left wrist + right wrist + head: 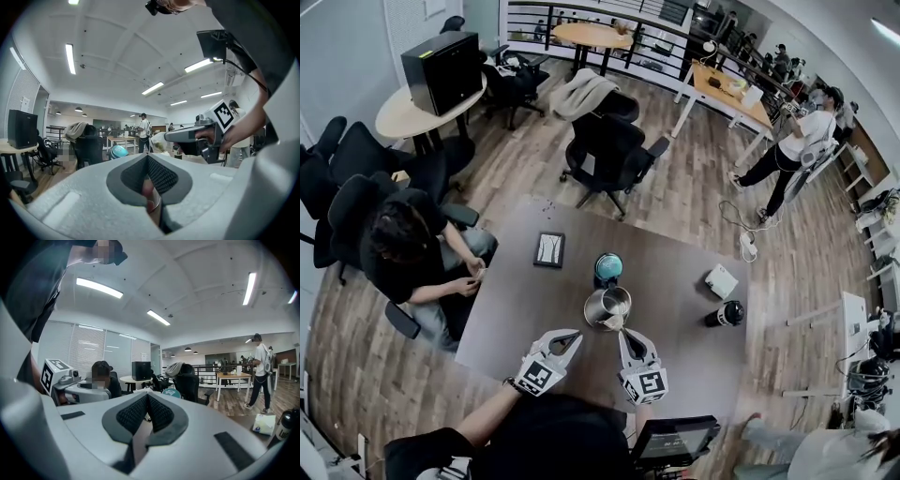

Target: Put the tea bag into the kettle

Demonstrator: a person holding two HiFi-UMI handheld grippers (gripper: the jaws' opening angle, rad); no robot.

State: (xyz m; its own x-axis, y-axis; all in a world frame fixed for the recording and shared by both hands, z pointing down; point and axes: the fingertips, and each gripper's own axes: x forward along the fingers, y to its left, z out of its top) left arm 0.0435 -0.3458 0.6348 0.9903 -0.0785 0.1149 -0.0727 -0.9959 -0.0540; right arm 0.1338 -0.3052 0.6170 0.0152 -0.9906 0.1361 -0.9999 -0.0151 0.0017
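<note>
A steel kettle (602,302) stands open on the grey table (516,309), with its teal lid (607,268) lying just behind it. My right gripper (623,331) is shut on a pale tea bag (612,322), held at the kettle's near rim. The left gripper view shows the same tea bag (157,140) at the tip of that right gripper (167,137). My left gripper (567,335) hovers to the left of the kettle, jaws together and holding nothing I can make out. Only a white scrap of the tea bag (139,391) peeks past the shut pads in the right gripper view.
On the table lie a black framed tray (548,249), a white box (721,281) and a black bottle (727,314). A person (412,253) sits at the table's left edge. Office chairs (614,155) stand beyond the far edge. A dark screen (675,439) sits near my body.
</note>
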